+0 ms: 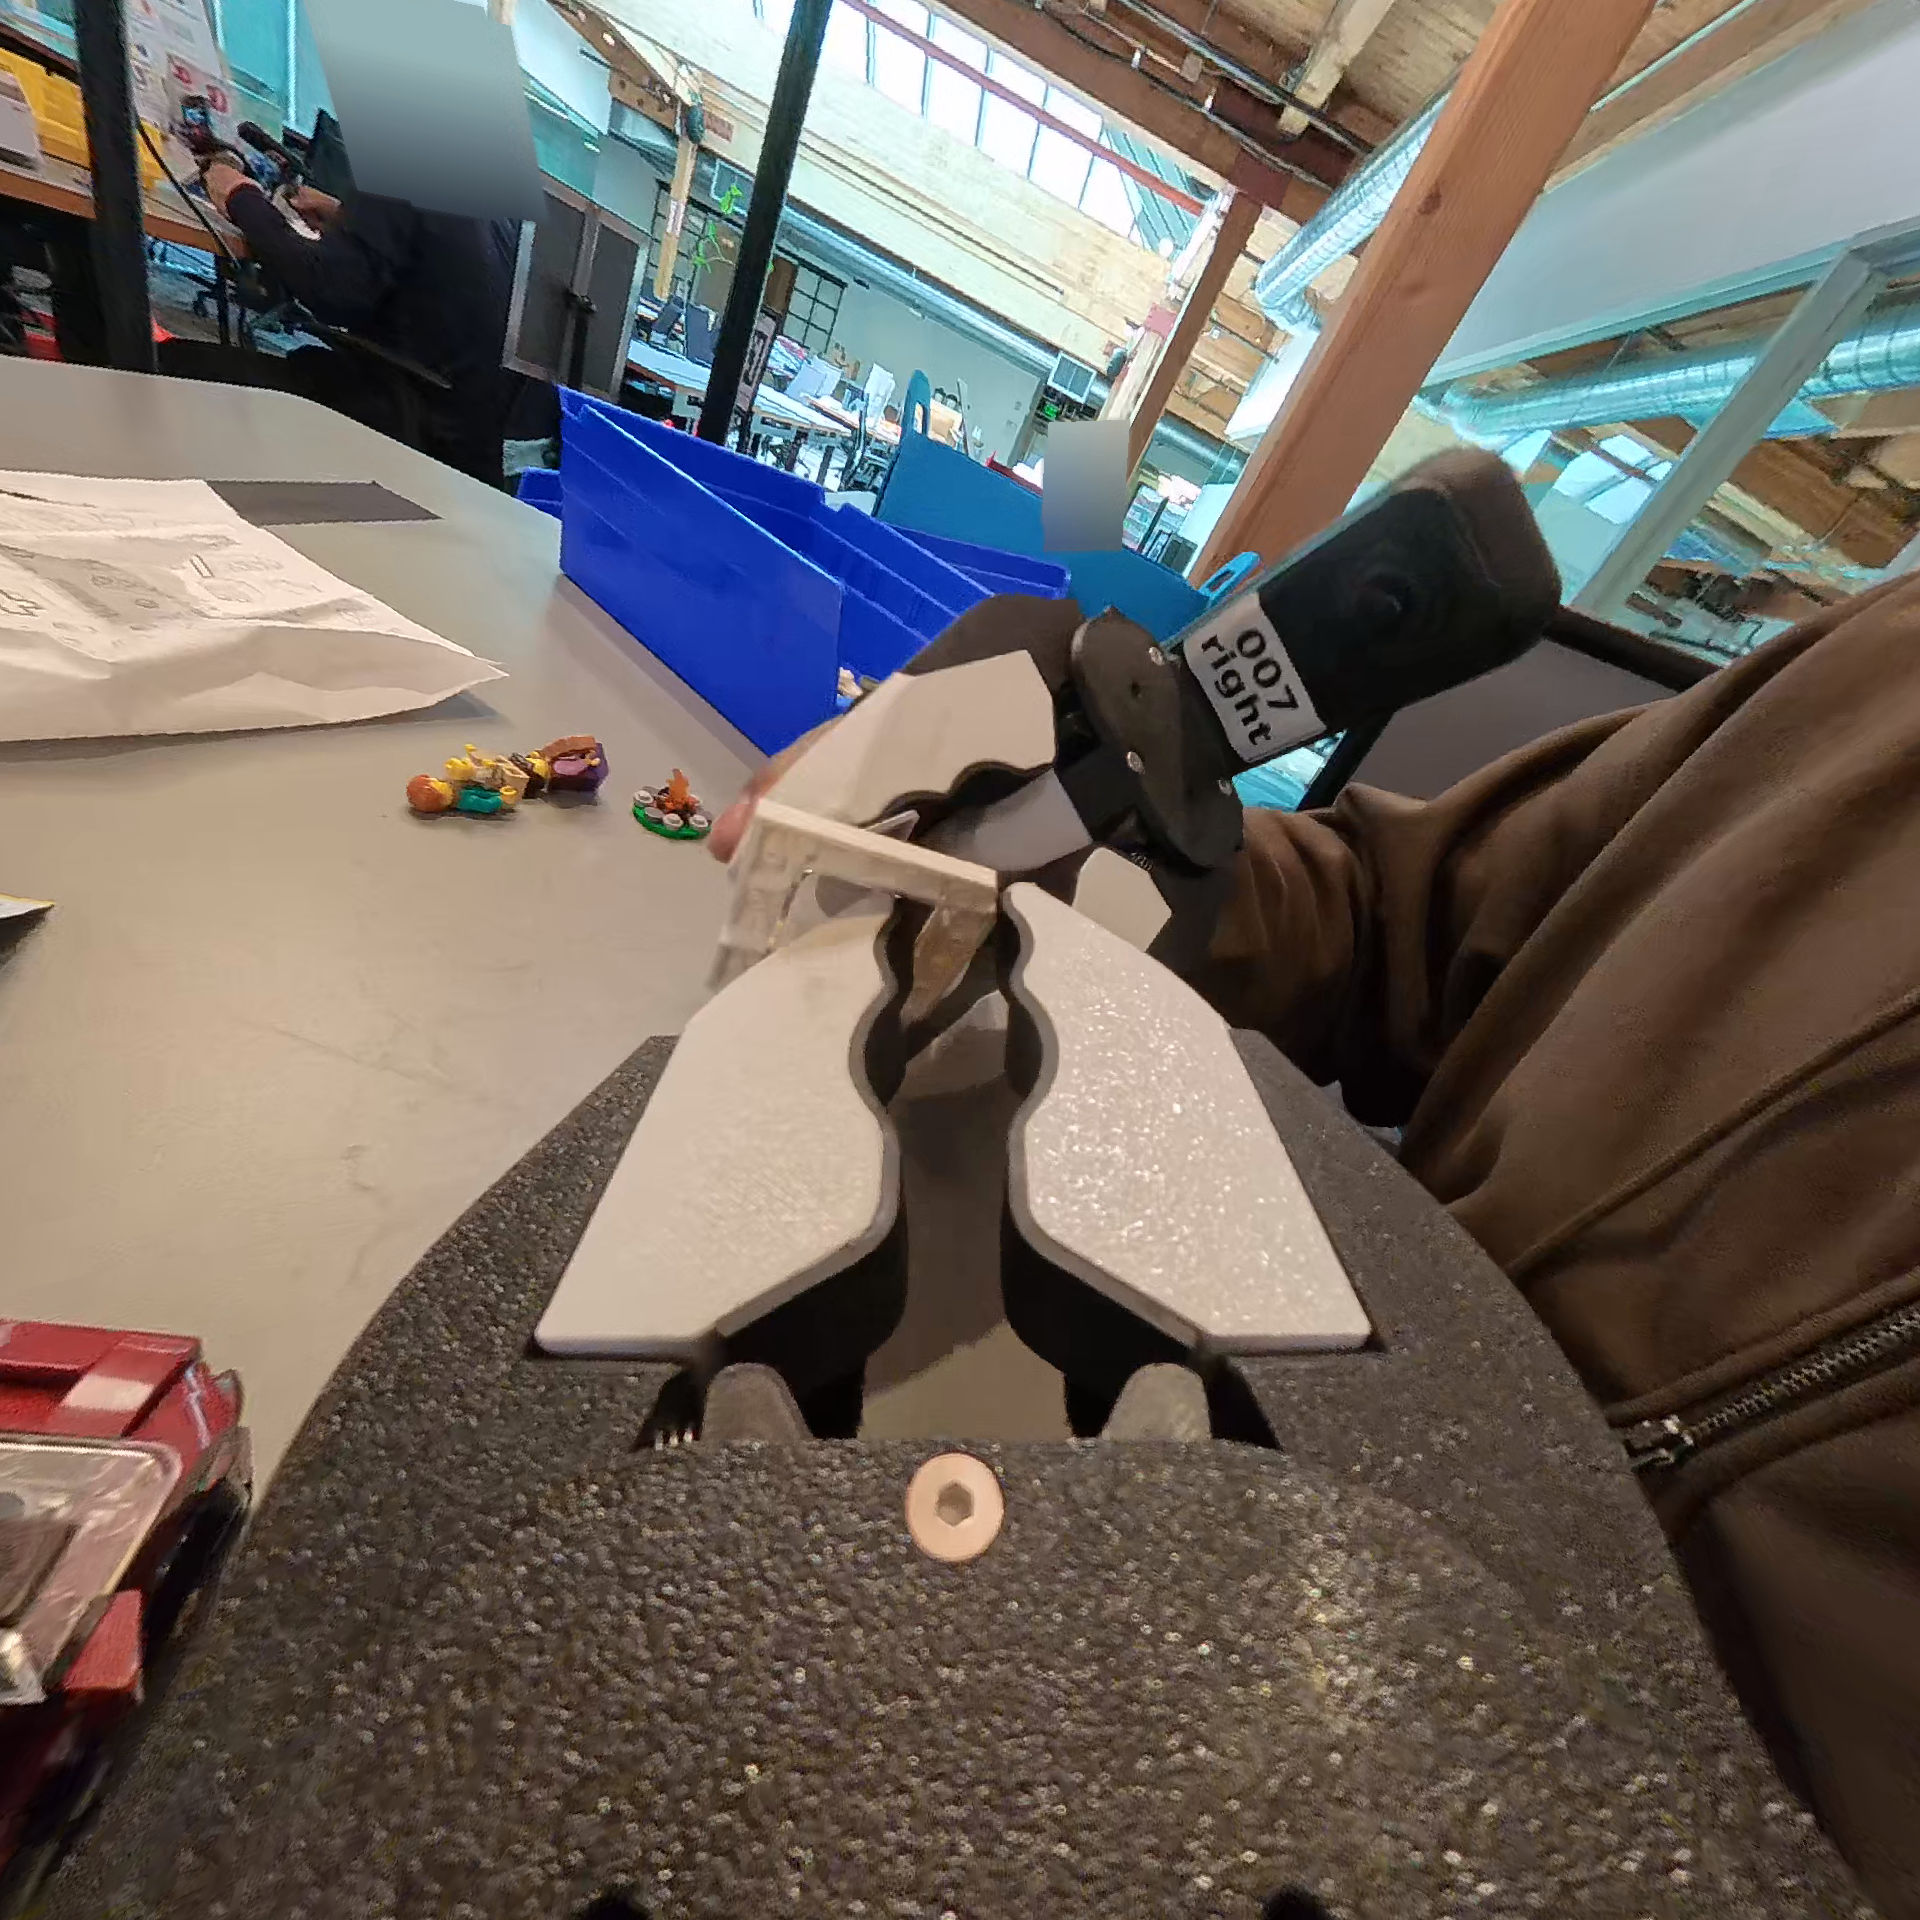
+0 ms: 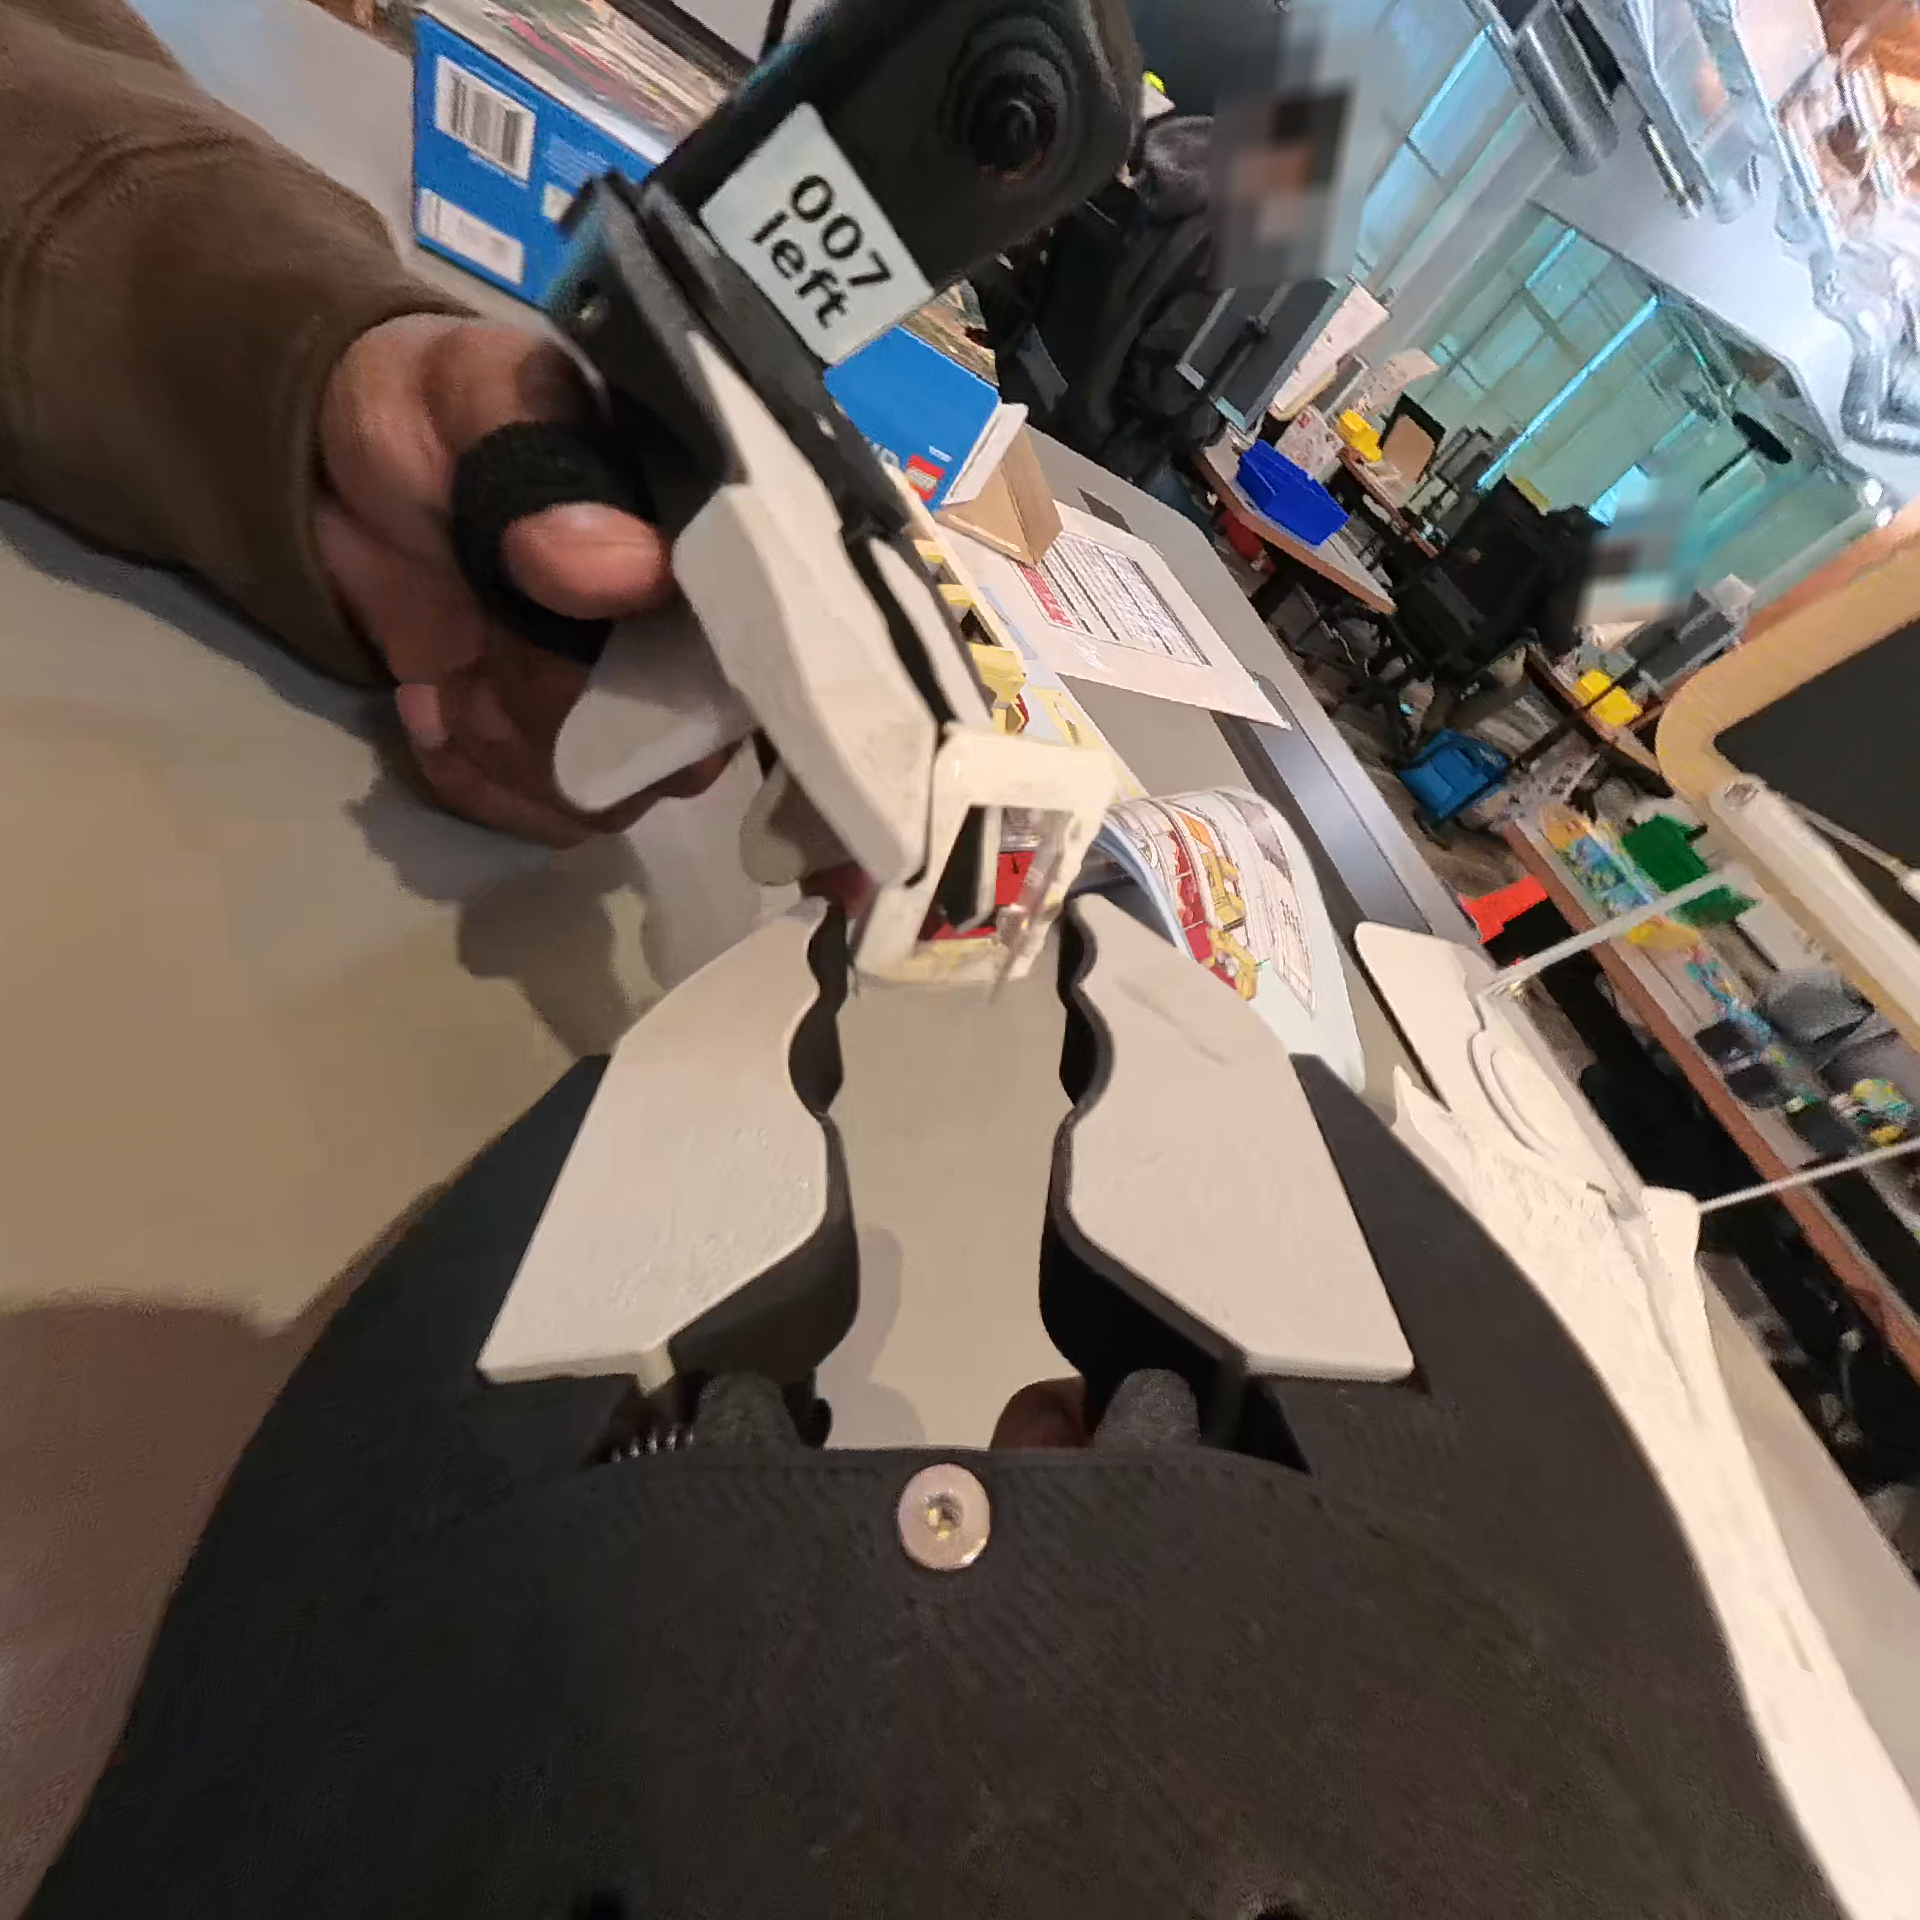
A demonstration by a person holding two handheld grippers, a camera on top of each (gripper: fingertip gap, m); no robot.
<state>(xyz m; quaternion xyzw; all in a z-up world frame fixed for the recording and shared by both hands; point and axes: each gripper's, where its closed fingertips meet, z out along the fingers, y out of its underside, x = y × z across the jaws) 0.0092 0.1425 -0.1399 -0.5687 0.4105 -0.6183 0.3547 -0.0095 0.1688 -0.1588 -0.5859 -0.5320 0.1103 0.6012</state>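
Left wrist view: the left gripper (image 1: 951,935) is nearly closed, and one leg of a small white frame (image 1: 862,857) is pinched between its fingertips, up at 12 o'clock from the camera.
Right wrist view: the right gripper (image 2: 956,935) is spread wide with the same frame standing between its tips. Its 9 o'clock fingertip looks to be against the frame's corner. Whether the 3 o'clock one presses on it, I cannot tell.
Frame's place: off the table (image 1: 312,1039), in the air between the two tools, which face each other tip to tip.
Around it: toy figures (image 1: 499,784) and a little campfire piece (image 1: 670,805) lie at 10 o'clock of the frame. Blue bins (image 1: 707,582) sit beyond at 11 o'clock. An open booklet (image 2: 1226,883) lies at 2 o'clock in the right wrist view.
Risk one: the left grip has only a thin leg, so a squeeze from the side could twist the frame out of it.
Risk two: if one tool lets go while the other isn't pressing, the frame likely drops onto the table.
Risk three: the frame looks slim, and a hard pinch across it might pop its clear pane.
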